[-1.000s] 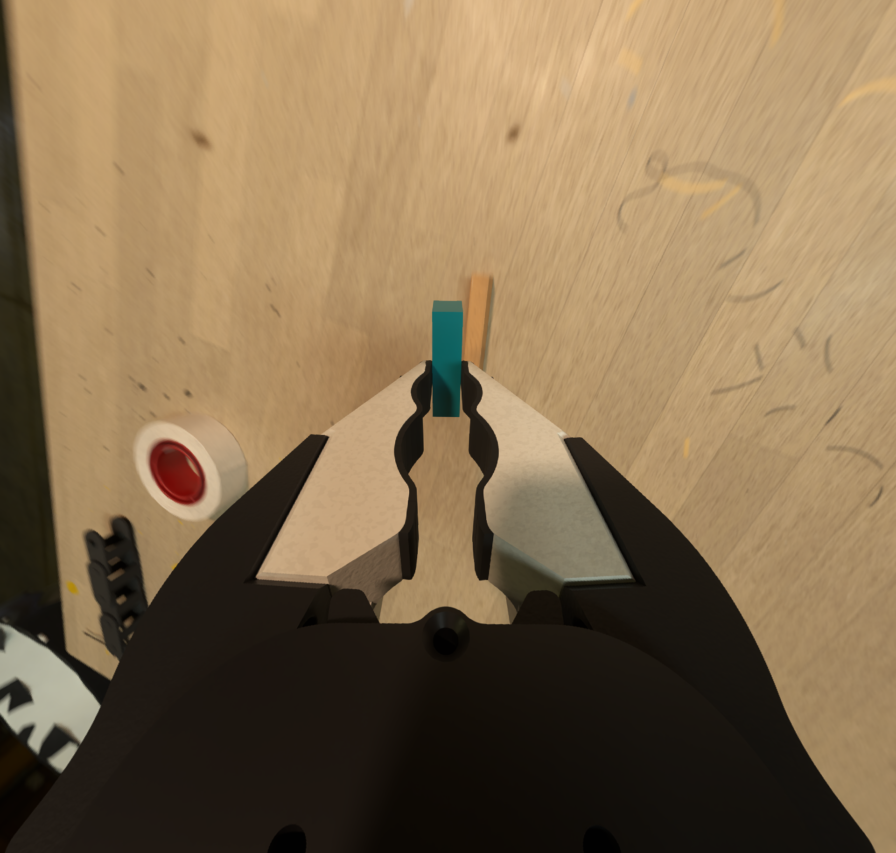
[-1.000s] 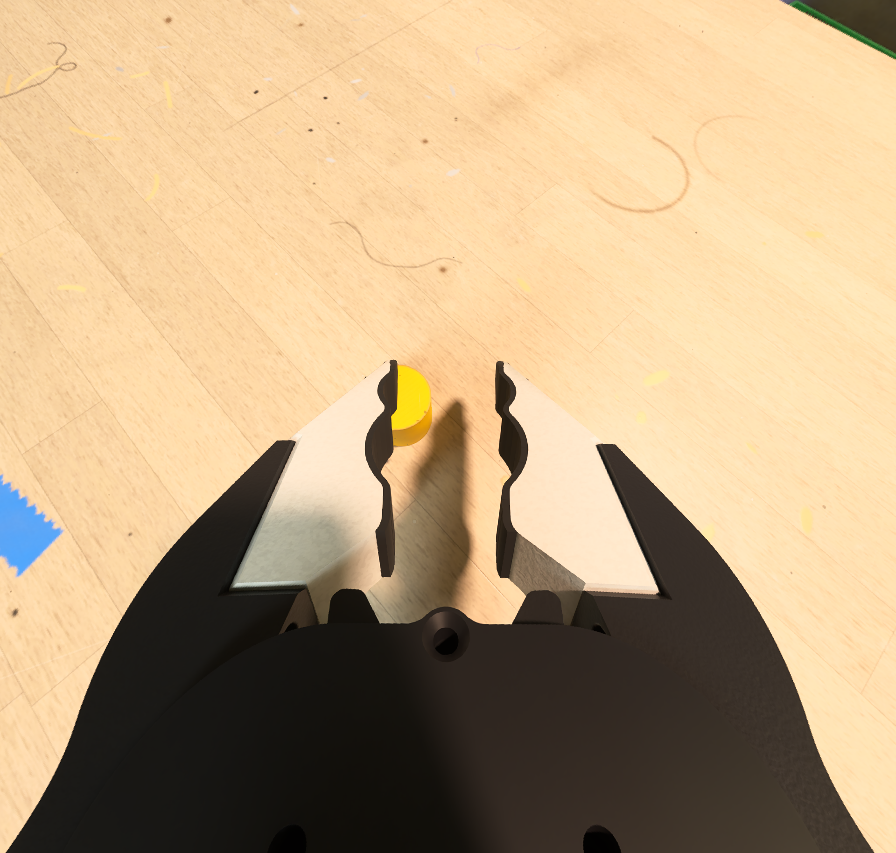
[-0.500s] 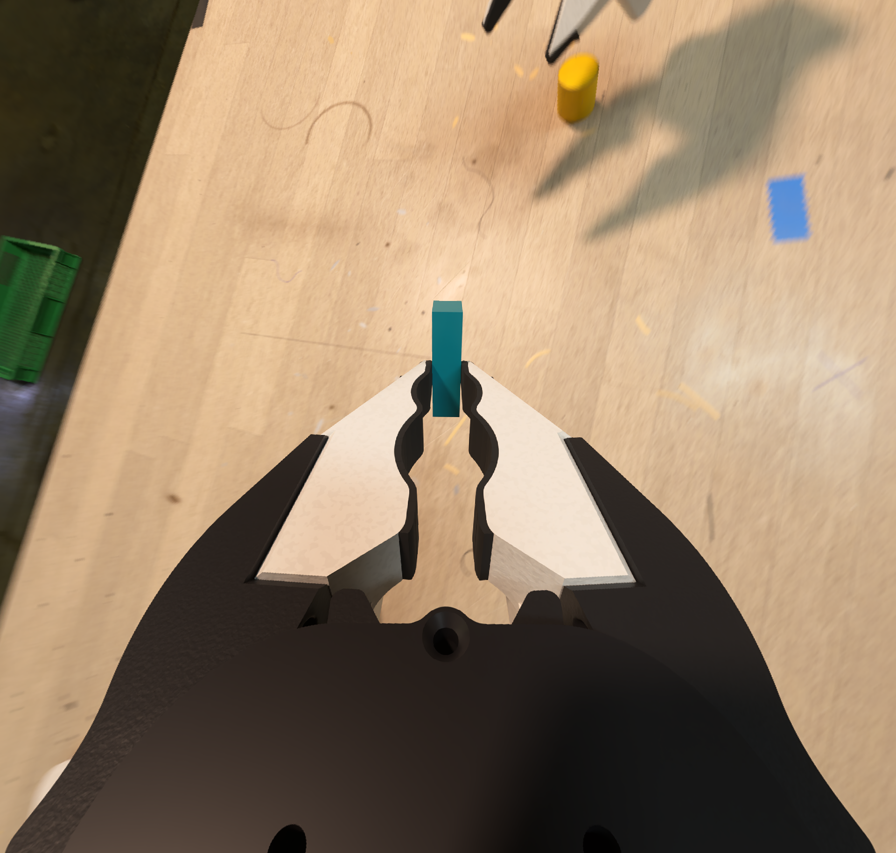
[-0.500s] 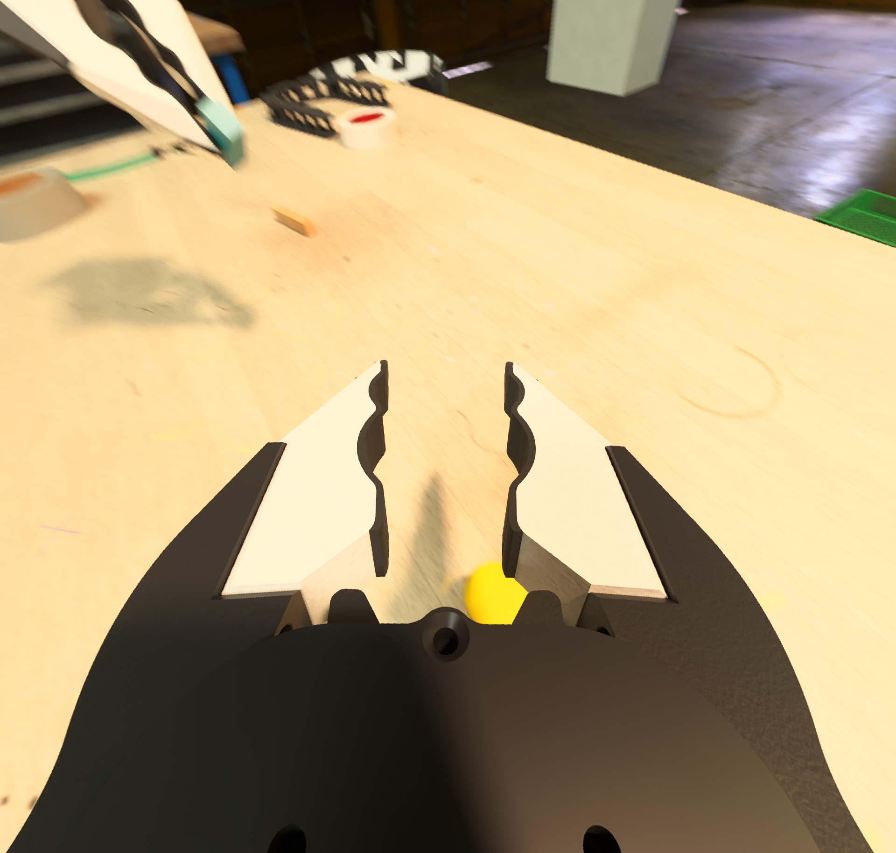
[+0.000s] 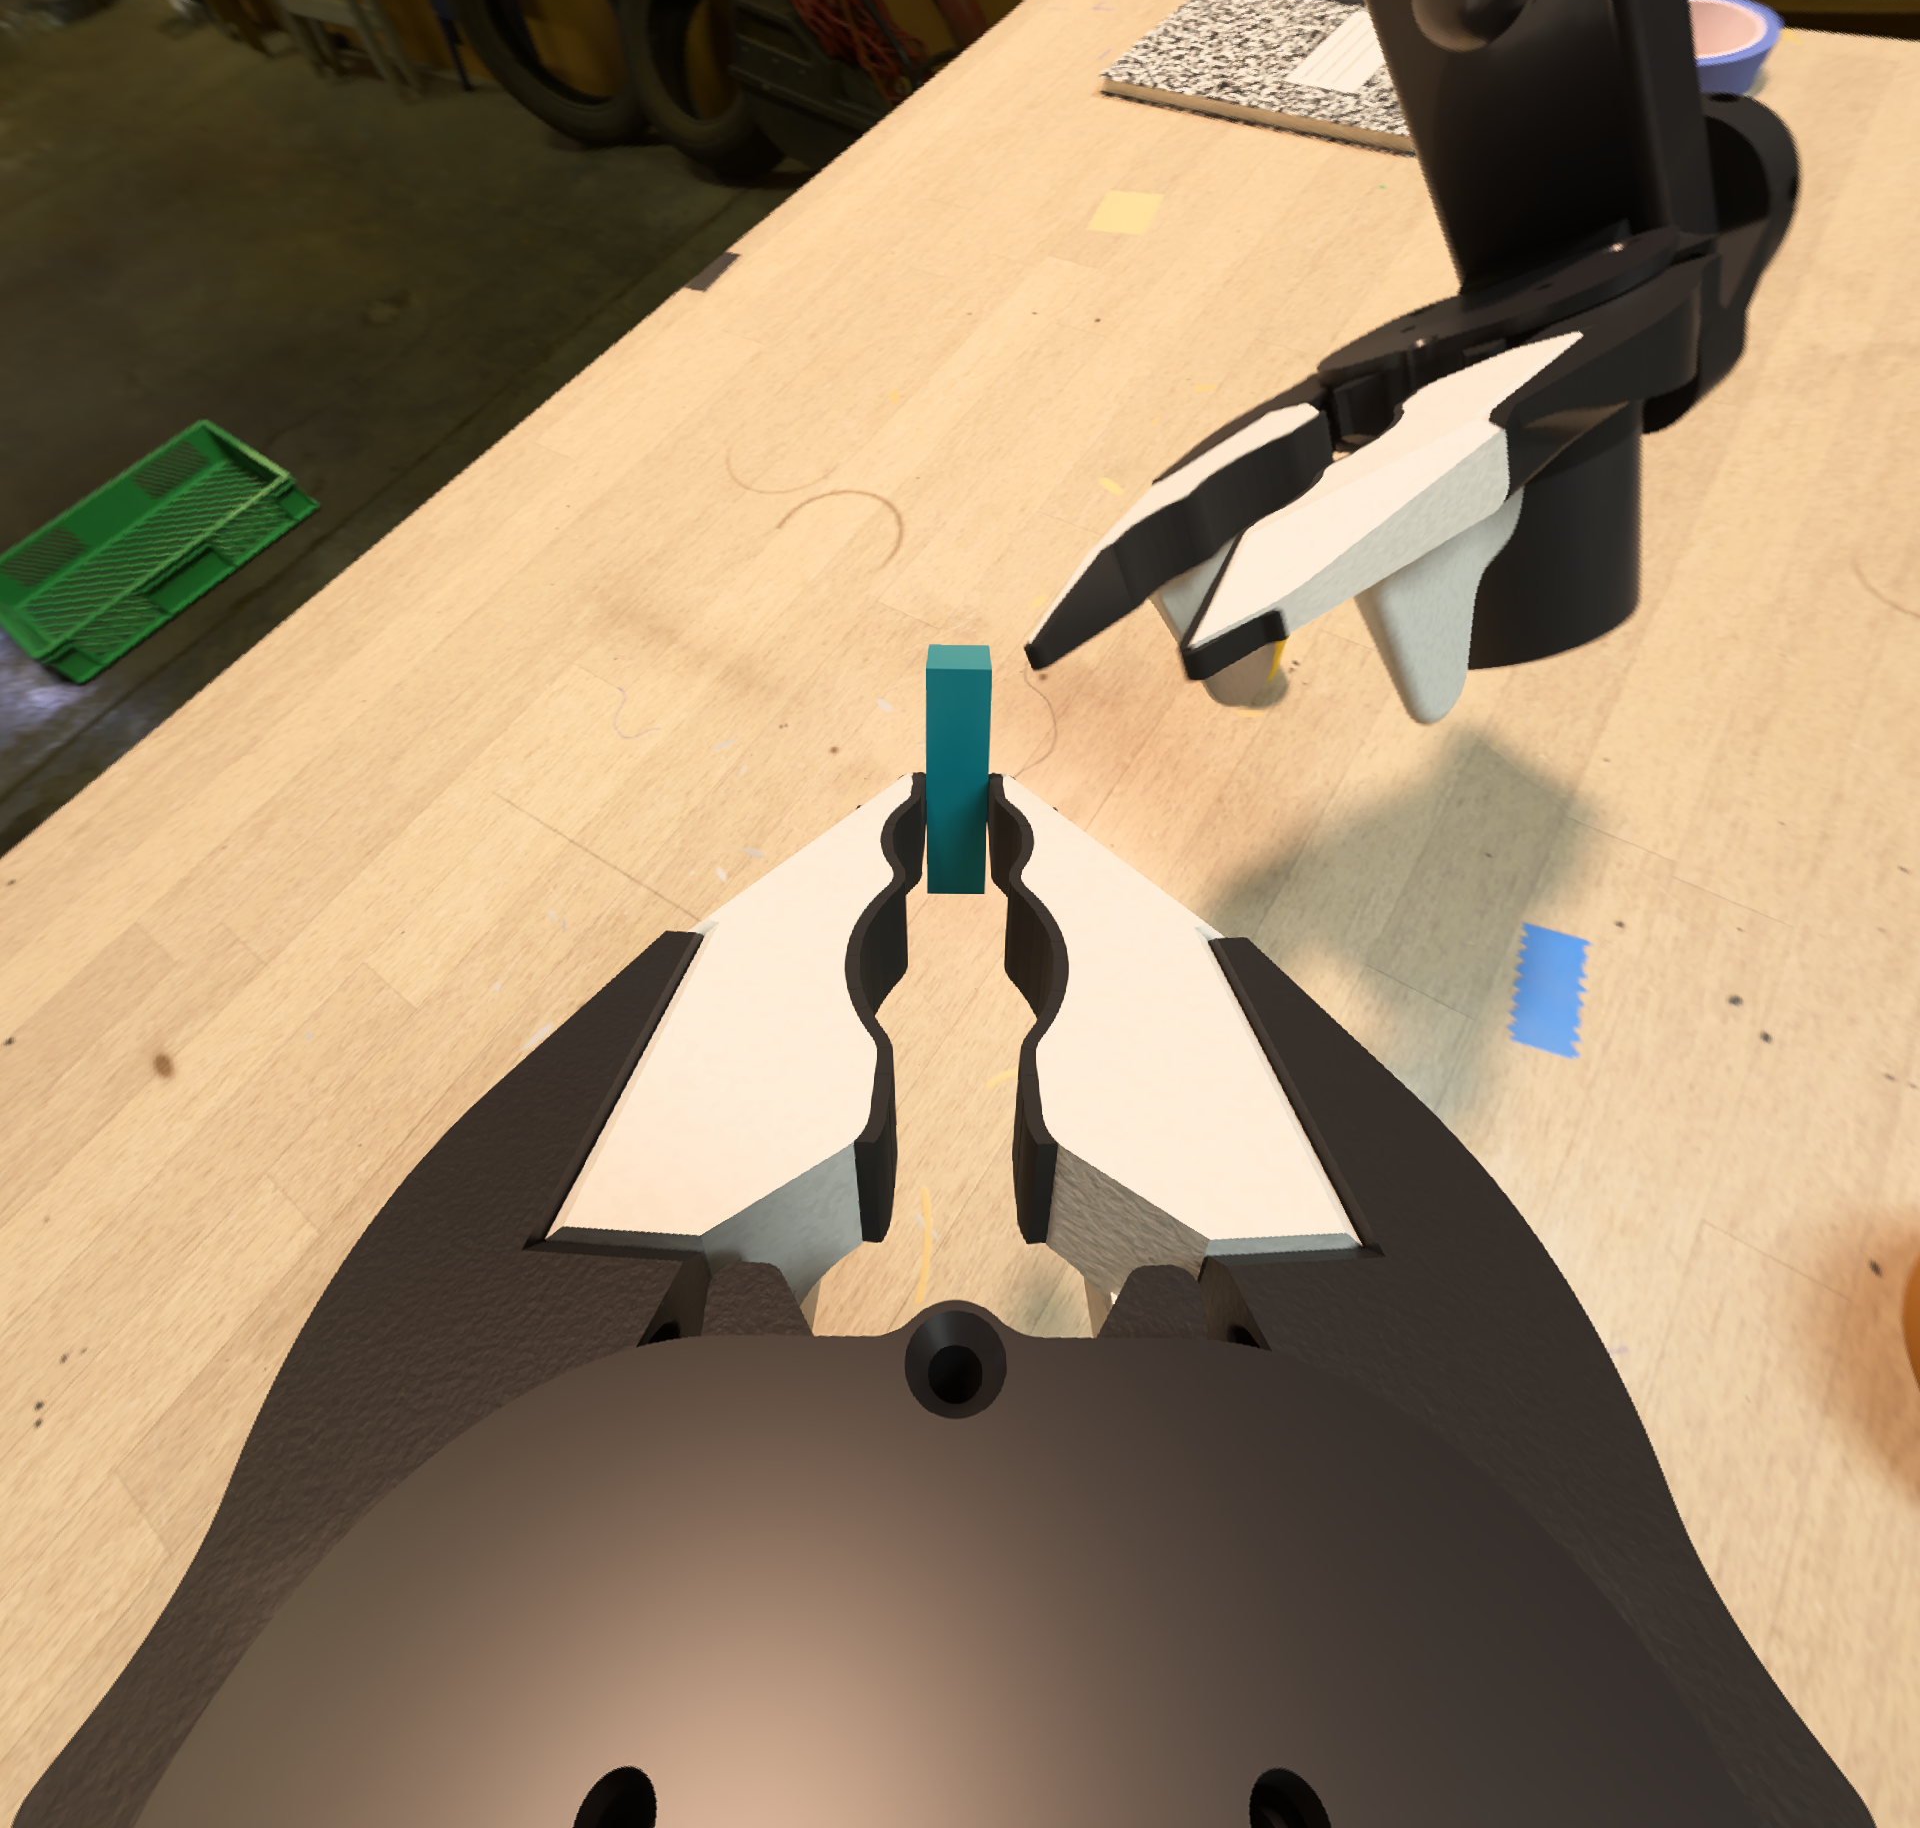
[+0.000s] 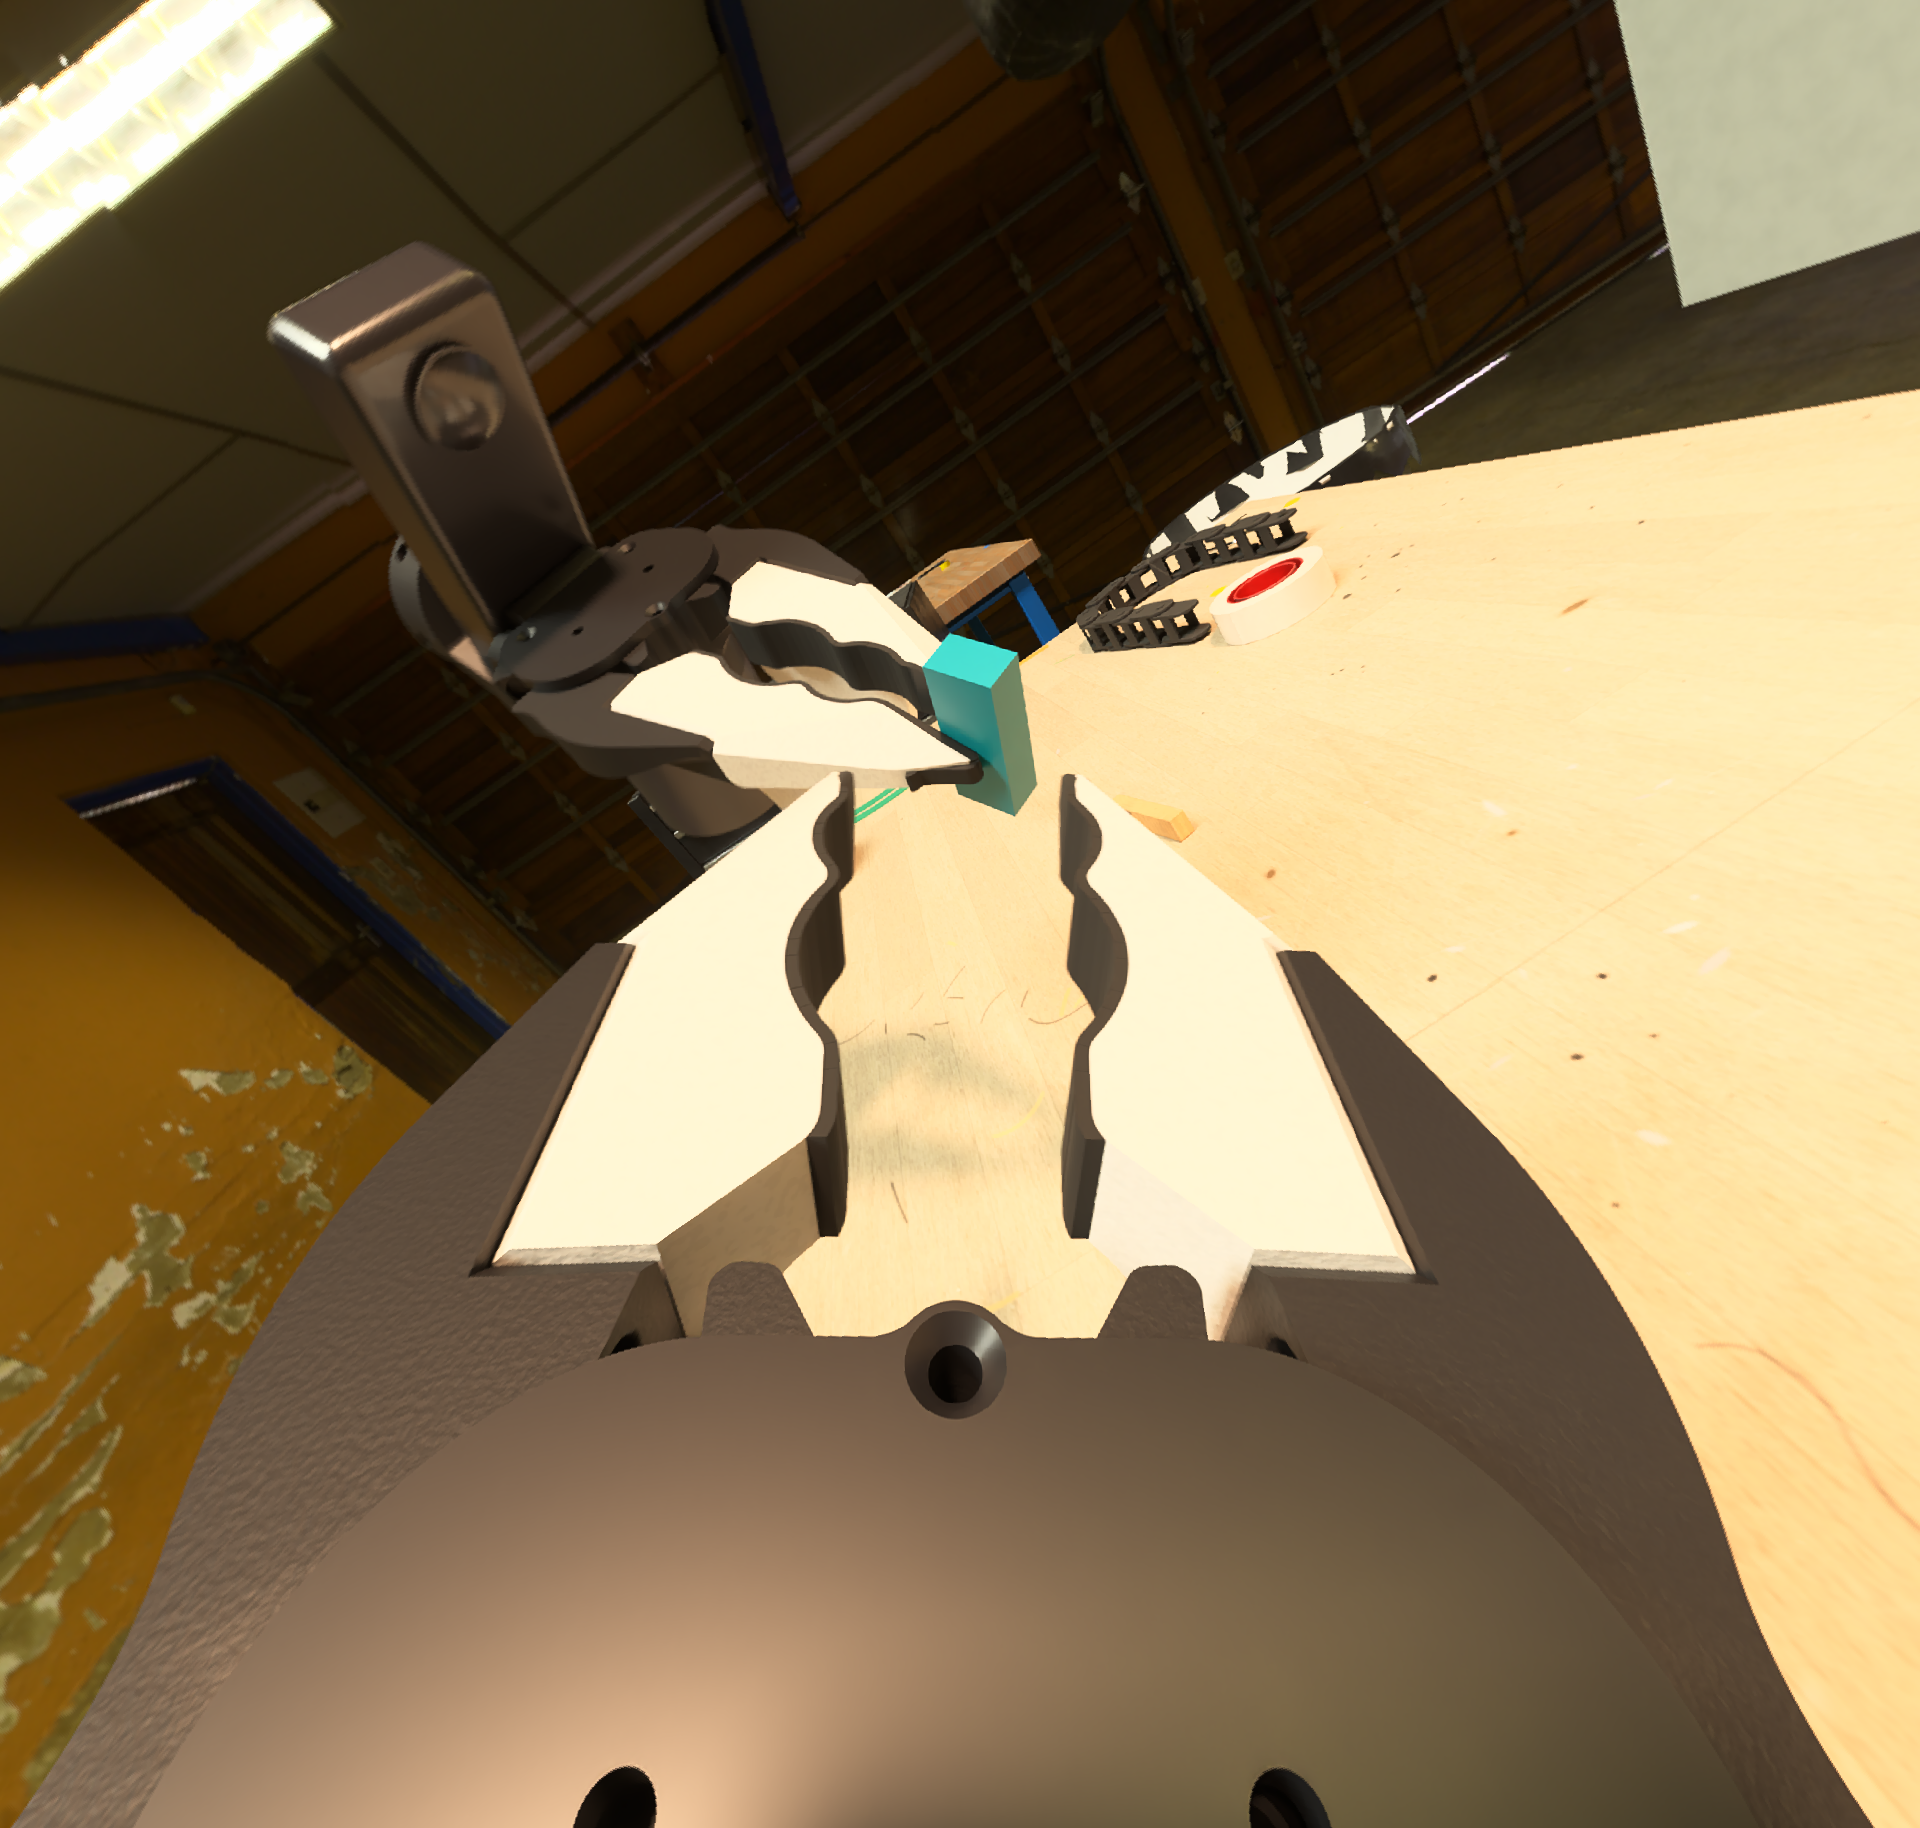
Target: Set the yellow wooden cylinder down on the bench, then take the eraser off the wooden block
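My left gripper [image 5: 956, 791] is shut on the teal eraser [image 5: 957, 739] and holds it upright above the wooden bench [image 5: 468, 791]. In the right wrist view the eraser [image 6: 992, 718] hangs in the air in the left gripper [image 6: 948, 734]. The small wooden block [image 6: 1158, 820] lies bare on the bench behind it. My right gripper [image 6: 956, 791] is open and empty, pointing along the bench. In the left wrist view the right gripper [image 5: 1117, 661] hovers over the yellow cylinder [image 5: 1247, 682], which stands on the bench in shadow, mostly hidden by a finger.
A white tape roll with a red core [image 6: 1273, 589] and a black cable chain [image 6: 1174, 583] lie far along the bench. A speckled notebook [image 5: 1257, 64], a blue bowl [image 5: 1730, 22] and blue tape [image 5: 1548, 989] are on the bench. A green crate [image 5: 145, 552] sits on the floor.
The left gripper has swung round and levelled out with the eraser still in it. The right gripper has risen and tilted up off the cylinder, which has left its view.
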Available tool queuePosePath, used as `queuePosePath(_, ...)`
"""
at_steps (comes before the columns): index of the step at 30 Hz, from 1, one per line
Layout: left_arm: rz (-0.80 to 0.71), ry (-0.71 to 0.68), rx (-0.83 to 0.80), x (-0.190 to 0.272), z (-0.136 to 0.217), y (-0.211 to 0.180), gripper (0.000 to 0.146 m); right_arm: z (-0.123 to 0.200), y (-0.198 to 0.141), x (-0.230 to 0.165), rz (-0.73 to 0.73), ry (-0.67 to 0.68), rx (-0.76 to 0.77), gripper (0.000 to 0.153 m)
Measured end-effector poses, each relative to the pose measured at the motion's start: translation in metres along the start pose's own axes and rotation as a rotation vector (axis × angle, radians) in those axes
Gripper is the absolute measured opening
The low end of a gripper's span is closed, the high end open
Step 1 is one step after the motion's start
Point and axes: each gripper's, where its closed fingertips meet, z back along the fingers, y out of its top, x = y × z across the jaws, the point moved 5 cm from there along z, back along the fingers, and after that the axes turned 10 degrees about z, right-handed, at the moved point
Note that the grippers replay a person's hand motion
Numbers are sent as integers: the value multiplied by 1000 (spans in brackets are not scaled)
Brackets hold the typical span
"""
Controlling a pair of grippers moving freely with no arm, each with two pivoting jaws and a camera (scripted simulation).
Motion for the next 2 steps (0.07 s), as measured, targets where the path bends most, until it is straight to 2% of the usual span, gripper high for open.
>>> queuePosePath(2,0,37,7,3,-3,0,11,-2,-2,0,-24,-8,11,28)
